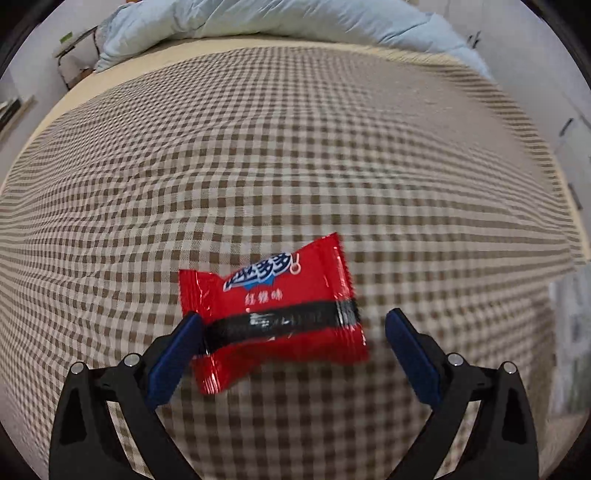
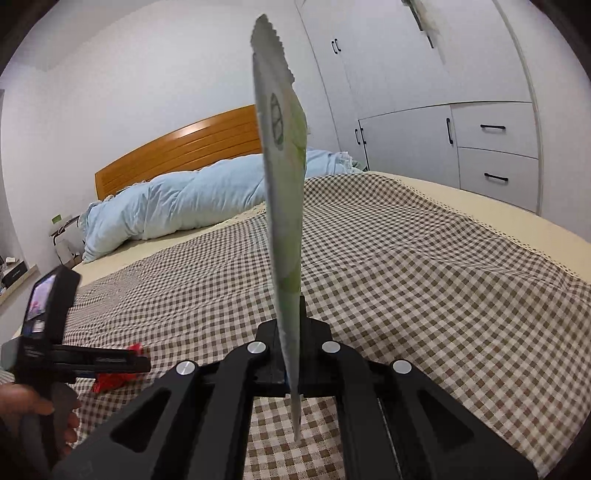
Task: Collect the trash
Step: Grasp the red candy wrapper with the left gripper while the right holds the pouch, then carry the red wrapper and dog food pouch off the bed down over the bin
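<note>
Mid-collection, by the look of it: one piece of trash already secured, a second about to be taken. Right gripper [image 2: 291, 373] clamped shut on a flat silver-and-green foil wrapper [image 2: 282, 177], edge-on to the right wrist camera and standing upright toward 12 o'clock. Left gripper [image 1: 293, 332] spread wide over a glossy red plastic snack packet with a black band and a blue-and-white logo [image 1: 273, 314], lying on the bed; blue pad of the 9 o'clock finger [image 1: 177, 354] at or just against the packet's left edge, though blur makes contact hard to call, and the 3 o'clock pad apart from the packet's right edge, nothing pinched yet. Same red packet glimpsed in the right wrist view at 8 o'clock, beneath the left tool held in a hand [image 2: 33, 413]. Next move, judged from this: settle a little lower, centre the packet between the pads, then close gently, since thin crinkly film tends to slide or buckle and the soft cloth beneath gives way; a grip across the black band seems soundest. Underneath, a brown-and-cream checked bedspread [image 1: 332, 166] over a cream sheet, slightly rumpled. Toward 12 o'clock, a bunched pale blue quilt [image 1: 258, 18] against an orange wooden headboard [image 2: 192, 144]. Toward 2 o'clock, white wardrobe doors and drawers with black handles [image 2: 480, 140]; plain white walls beyond.
</note>
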A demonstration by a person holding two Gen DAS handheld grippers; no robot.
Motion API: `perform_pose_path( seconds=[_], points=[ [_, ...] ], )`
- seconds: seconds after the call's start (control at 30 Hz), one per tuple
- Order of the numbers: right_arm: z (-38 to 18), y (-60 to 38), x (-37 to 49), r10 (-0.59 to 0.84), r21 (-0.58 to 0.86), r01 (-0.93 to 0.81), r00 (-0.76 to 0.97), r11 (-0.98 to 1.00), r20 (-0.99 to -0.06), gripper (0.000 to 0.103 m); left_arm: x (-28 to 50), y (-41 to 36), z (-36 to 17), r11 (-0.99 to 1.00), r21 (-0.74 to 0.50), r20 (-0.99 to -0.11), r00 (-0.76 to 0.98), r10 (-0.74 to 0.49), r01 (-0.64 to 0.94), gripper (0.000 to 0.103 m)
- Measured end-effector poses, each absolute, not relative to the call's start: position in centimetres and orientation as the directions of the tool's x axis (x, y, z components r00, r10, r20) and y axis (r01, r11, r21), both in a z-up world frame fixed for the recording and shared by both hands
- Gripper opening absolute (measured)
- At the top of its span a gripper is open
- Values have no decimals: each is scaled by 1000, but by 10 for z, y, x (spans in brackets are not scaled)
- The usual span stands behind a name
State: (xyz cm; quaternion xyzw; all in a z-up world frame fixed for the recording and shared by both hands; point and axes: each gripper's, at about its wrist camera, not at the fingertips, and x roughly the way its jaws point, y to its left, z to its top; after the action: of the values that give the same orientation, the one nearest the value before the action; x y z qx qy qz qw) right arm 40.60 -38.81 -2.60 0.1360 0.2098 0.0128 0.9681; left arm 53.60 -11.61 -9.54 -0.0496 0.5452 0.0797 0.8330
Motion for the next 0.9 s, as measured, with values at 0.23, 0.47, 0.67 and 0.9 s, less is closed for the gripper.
perform_pose_path(
  seconds=[0.23, 0.47, 0.67, 0.9],
  points=[
    [-28, -386, 405, 96, 262, 13, 911, 965, -401, 2, 544, -113, -103, 970, 62, -909, 387, 152, -236, 94],
    [-26, -387, 404, 110, 269, 0, 913, 963, -394, 2, 527, -87, -90, 974, -31, -899, 431, 70, -223, 63],
    [-9, -380, 392, 127, 254, -35, 927, 967, -353, 2, 508, -74, -81, 983, -73, -891, 454, 12, -168, 52],
    [-10, -371, 389, 153, 247, -61, 915, 967, -373, 2, 466, -68, -62, 990, -65, -879, 476, 4, -128, 51]
  ],
)
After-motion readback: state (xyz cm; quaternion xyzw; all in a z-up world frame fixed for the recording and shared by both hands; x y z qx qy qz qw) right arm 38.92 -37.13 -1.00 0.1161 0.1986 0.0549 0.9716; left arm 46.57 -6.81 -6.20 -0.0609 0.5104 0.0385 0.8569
